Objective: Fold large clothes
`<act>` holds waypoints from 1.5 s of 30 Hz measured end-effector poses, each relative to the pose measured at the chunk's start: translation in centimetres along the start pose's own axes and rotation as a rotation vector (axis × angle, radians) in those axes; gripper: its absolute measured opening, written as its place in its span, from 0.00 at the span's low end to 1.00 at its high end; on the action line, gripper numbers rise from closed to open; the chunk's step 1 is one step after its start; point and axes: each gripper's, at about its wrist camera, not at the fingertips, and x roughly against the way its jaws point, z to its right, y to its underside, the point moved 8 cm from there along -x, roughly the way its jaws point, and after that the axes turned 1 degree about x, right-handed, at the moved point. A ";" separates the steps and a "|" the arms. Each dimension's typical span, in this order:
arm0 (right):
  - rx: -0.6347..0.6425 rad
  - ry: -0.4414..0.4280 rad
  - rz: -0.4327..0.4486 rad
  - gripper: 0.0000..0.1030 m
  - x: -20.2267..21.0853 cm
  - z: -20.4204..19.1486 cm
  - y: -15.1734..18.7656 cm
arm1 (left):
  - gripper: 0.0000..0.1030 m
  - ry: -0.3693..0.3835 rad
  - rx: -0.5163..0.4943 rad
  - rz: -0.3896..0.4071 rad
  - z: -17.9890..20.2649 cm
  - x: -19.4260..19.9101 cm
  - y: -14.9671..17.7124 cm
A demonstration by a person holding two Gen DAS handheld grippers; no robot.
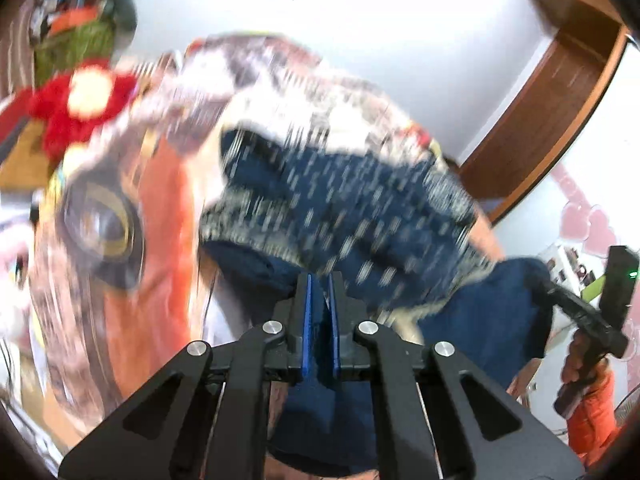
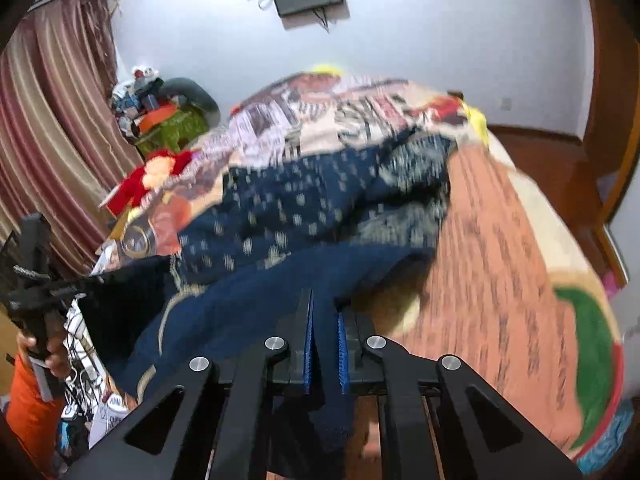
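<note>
**Both tongs clamped on the blue garment, lift under way**

While the bulk of the navy patterned garment (image 2: 320, 208) lies heaped on the bed (image 2: 520, 264), each of the person's tongs has a pinch of its near edge, so the step in hand looks like the opening pick-up before any fold. The left tongs (image 1: 320, 292) have their blue pads drawn together on a bunch of dark cloth, which hangs down under them. The right tongs (image 2: 325, 312), off to the right of the garment's heap, are likewise closed on a plain blue stretch of it. Both views are blurred. Next, I would judge, the two grips need to part sideways and rise, drawing the garment taut and clear of the printed bedcover (image 2: 340, 120) behind it, then lay it flat.
</note>
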 end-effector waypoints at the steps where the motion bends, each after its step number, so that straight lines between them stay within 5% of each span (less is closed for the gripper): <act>1: -0.001 0.002 0.014 0.06 -0.1 0.3 -0.8 | 0.07 -0.003 -0.012 0.024 0.2 0.6 -0.9; 6: -0.034 -0.011 0.050 0.06 -1.2 2.3 -4.7 | 0.06 -0.013 -0.016 0.095 0.5 0.8 -5.9; 13: -0.031 0.033 0.075 0.06 -4.3 5.3 -8.9 | 0.06 -0.095 0.042 0.123 -2.9 -3.8 -10.1; 22: -0.049 0.112 -0.045 0.06 -12.8 9.9 -10.7 | 0.00 -0.284 0.267 -0.048 -14.1 -14.0 -6.7; 24: -0.049 0.113 -0.100 0.06 -14.7 10.4 -10.3 | 0.00 -0.395 0.253 -0.083 -16.0 -15.3 -5.5; 28: -0.080 0.103 -0.188 0.06 -17.3 11.4 -9.4 | 0.00 -0.346 0.314 -0.162 -17.9 -16.8 -2.9; 38: -0.069 0.066 -0.266 0.09 -15.7 11.2 -9.7 | 0.07 -0.391 0.069 -0.083 -13.9 -11.3 -4.7; 41: -0.039 0.098 -0.244 0.21 -13.8 10.9 -10.1 | 0.29 -0.364 0.023 -0.058 -11.6 -9.6 -5.5; 45: -0.004 0.138 -0.131 0.69 -10.0 10.7 -11.0 | 0.61 -0.311 -0.036 -0.024 -8.1 -7.7 -5.7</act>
